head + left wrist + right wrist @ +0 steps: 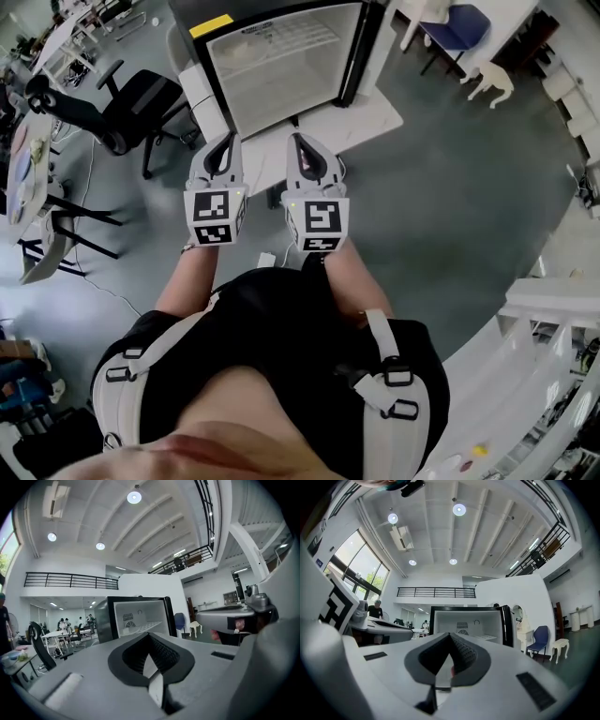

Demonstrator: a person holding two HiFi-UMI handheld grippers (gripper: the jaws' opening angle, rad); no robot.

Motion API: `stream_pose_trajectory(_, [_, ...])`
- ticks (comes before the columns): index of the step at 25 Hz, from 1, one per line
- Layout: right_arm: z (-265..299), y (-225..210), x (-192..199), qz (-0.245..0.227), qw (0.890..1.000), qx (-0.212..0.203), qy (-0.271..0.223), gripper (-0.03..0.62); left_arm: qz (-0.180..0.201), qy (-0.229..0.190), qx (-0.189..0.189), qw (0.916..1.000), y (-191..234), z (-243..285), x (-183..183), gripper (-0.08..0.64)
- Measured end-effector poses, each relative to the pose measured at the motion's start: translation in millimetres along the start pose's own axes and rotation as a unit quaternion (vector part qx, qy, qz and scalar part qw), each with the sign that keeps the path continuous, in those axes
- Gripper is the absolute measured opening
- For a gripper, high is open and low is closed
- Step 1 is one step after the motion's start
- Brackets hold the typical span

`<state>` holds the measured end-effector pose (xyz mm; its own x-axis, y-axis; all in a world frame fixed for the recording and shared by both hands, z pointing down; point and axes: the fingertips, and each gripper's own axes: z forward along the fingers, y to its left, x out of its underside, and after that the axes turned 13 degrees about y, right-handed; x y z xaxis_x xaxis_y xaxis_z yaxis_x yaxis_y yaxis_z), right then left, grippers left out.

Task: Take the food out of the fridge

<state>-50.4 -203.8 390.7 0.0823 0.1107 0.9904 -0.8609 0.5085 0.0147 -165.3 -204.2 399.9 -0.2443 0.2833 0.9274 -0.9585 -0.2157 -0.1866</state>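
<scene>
A small black fridge point(281, 56) stands open ahead on a white platform point(370, 117). Its white inside holds a wire shelf, and I see no food in it. It also shows in the left gripper view as the fridge point(140, 618) and in the right gripper view as the fridge point(471, 623). My left gripper point(223, 142) and right gripper point(298, 142) are side by side, held level and pointing at it from a short way back. Both are shut with nothing between the jaws, as the left gripper point(149, 639) and right gripper point(450, 638) show close up.
A black office chair point(131, 103) stands left of the fridge, beside a cluttered white table point(28, 159). A blue chair point(459, 23) and a white stool point(492, 84) are at the back right. A white railing point(553, 309) runs along the lower right. People stand far behind.
</scene>
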Motion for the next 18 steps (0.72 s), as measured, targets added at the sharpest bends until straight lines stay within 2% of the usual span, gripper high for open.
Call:
stream_pose_trajectory(4, [38.1,-30.4,-7.5,0.003,1.0,-0.026,0.002,0.008,0.025,0.008,-0.018,0.9995,1.8,41.6,-16.9,0.002])
stream_pose_trajectory(8, [74.1,-58.5,-16.0,0.002,0.999,-0.05,0.003,0.008,0.087,0.015,-0.047,0.995,3.3,84.0,-36.9,0.003])
stream_pose_trajectory(10, [90.7,-71.2,-17.2,0.004,0.998,-0.064,0.003,0.008,0.128,0.022,-0.064,0.9894,3.1,106.9,-44.1,0.003])
stream_pose_trajectory(13, [109.1,-92.5,-15.9,0.01,0.997,-0.081,0.005,0.008,0.183,0.05,-0.107,0.976,7.2,137.2,-51.9,0.003])
stream_pose_trajectory(16, [125.8,-107.9,-12.4,0.016,0.995,-0.098,0.008,0.008,0.211,0.075,-0.123,0.9669,10.8,161.0,-55.1,0.013])
stream_pose_trajectory(18, [137.3,-114.8,-12.2,0.019,0.994,-0.106,0.009,0.008,0.222,0.087,-0.123,0.9634,13.7,175.0,-55.8,0.071])
